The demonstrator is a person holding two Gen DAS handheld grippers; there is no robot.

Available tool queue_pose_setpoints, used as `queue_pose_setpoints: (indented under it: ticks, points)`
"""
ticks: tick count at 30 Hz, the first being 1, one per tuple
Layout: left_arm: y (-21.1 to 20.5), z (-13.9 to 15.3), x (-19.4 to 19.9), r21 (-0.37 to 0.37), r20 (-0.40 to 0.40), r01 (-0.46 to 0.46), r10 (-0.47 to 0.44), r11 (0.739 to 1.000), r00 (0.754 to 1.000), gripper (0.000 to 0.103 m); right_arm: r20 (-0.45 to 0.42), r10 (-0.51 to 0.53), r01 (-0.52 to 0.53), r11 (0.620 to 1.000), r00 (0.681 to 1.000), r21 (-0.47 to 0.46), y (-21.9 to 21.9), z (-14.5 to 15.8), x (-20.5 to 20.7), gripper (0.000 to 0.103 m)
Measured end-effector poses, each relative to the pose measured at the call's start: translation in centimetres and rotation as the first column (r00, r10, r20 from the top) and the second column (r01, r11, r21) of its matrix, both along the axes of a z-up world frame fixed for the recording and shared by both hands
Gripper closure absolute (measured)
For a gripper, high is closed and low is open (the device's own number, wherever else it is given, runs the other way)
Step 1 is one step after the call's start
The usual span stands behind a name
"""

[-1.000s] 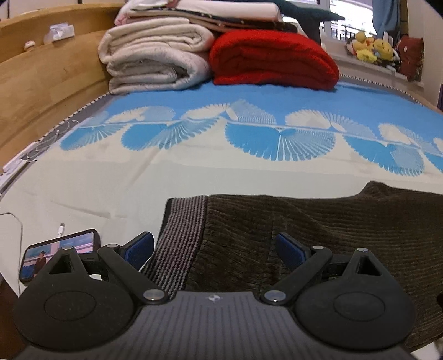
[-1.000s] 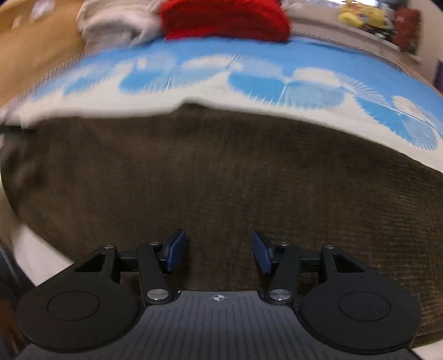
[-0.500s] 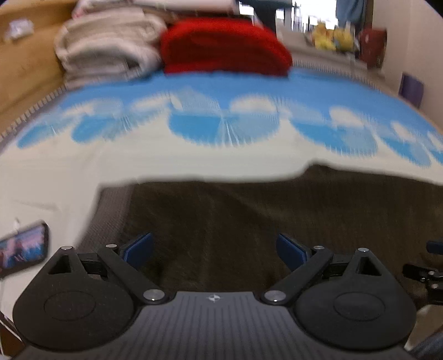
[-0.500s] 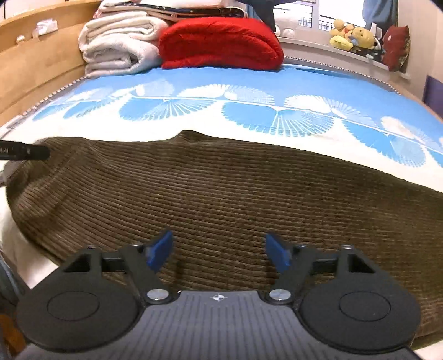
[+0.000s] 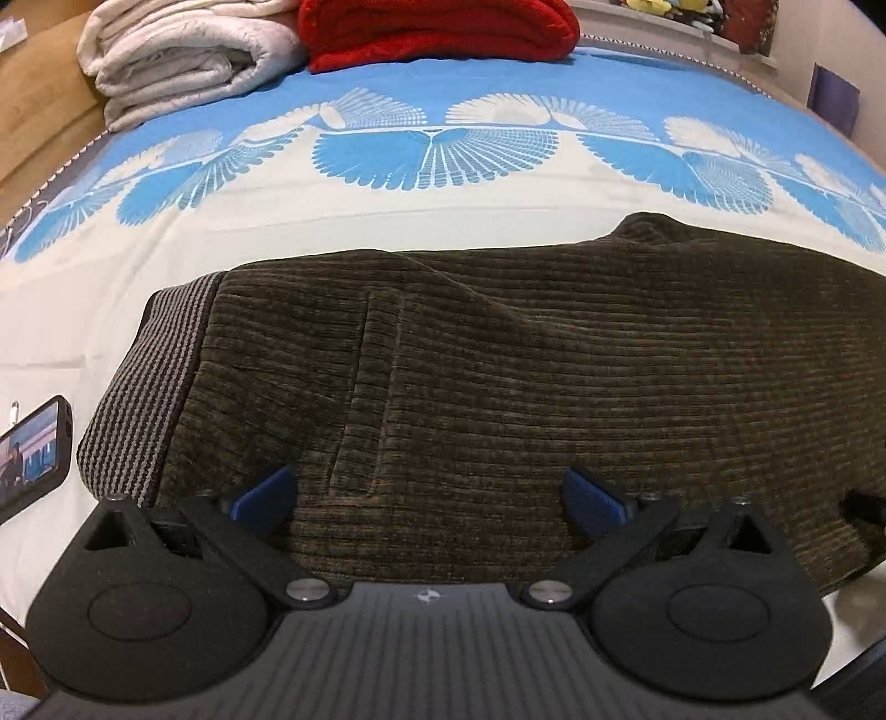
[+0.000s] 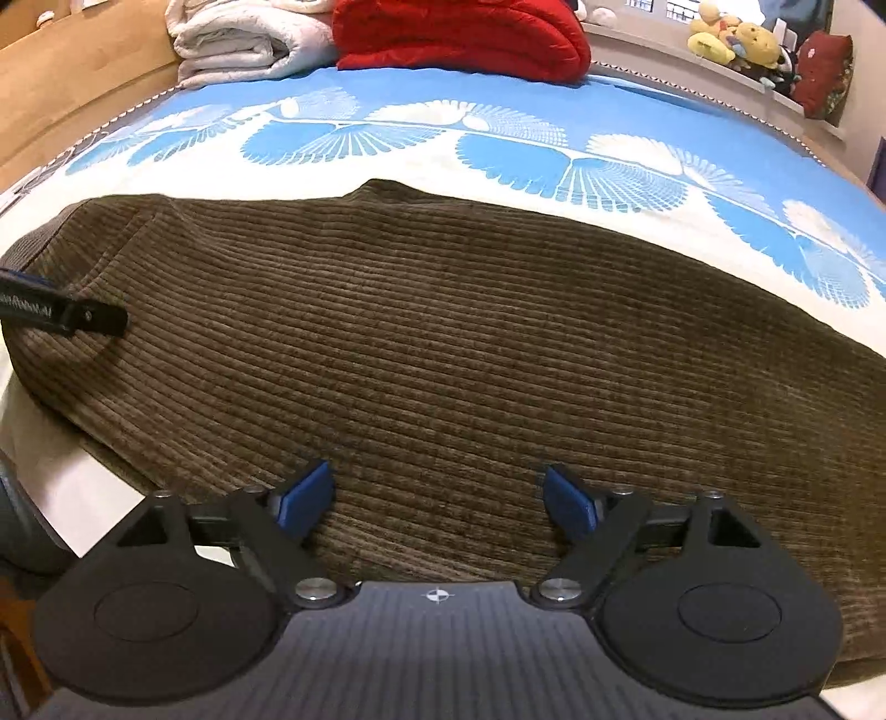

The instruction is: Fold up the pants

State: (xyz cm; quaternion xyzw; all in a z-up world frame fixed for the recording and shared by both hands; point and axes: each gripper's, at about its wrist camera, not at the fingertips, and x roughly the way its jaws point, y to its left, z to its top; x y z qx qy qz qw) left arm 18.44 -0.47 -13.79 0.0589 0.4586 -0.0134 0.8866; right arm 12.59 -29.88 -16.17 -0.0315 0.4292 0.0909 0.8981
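Brown corduroy pants point(image 5: 554, 376) lie flat across the near part of the bed, with a grey striped waistband point(image 5: 149, 376) at the left end. My left gripper point(image 5: 426, 495) is open and empty just above the waist part of the pants. The pants fill the right wrist view point(image 6: 470, 343) too. My right gripper point(image 6: 440, 498) is open and empty over the near edge of the pants, further right. One finger of the left gripper point(image 6: 61, 313) shows at the left edge of the right wrist view.
The bed has a blue and white patterned cover point(image 5: 432, 149). A folded white quilt point(image 5: 188, 55) and a red blanket point(image 5: 437, 27) lie at the far end. A phone point(image 5: 33, 459) lies left of the waistband. Plush toys point(image 6: 736, 39) sit on the far ledge.
Both grippers have moved forward over the pants. The left gripper shifted right off the waistband. The right gripper's jaws have opened wider.
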Motion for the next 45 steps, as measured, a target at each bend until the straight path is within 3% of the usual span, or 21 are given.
queue_pose_setpoints:
  ticks: [7,12,15,31,45]
  points:
    - [-0.2,0.2,0.1,-0.013,-0.001,-0.005,0.005,1.000,1.000,0.000,0.126,-0.095,0.085,0.993,0.987,0.086,-1.7,1.9,0.0,0.016]
    - [-0.4,0.1,0.1,0.001,0.000,0.005,-0.005,1.000,1.000,0.000,-0.025,-0.111,0.110,0.994,0.994,-0.012,-1.5,-0.5,1.1,0.015]
    - [-0.4,0.1,0.0,0.001,0.000,0.005,-0.005,1.000,1.000,0.000,0.001,-0.062,0.062,0.997,0.998,-0.041,-0.9,-0.3,0.6,0.015]
    - [-0.1,0.7,-0.1,-0.038,-0.032,0.009,-0.010,0.999,0.999,0.000,-0.004,-0.070,0.069,0.997,0.998,-0.031,-1.2,-0.4,0.5,0.014]
    - [-1.7,1.5,-1.9,-0.087,-0.034,0.097,-0.101,0.991,0.994,0.000,-0.004,-0.070,0.069,0.997,0.998,-0.030,-1.3,-0.4,0.4,0.013]
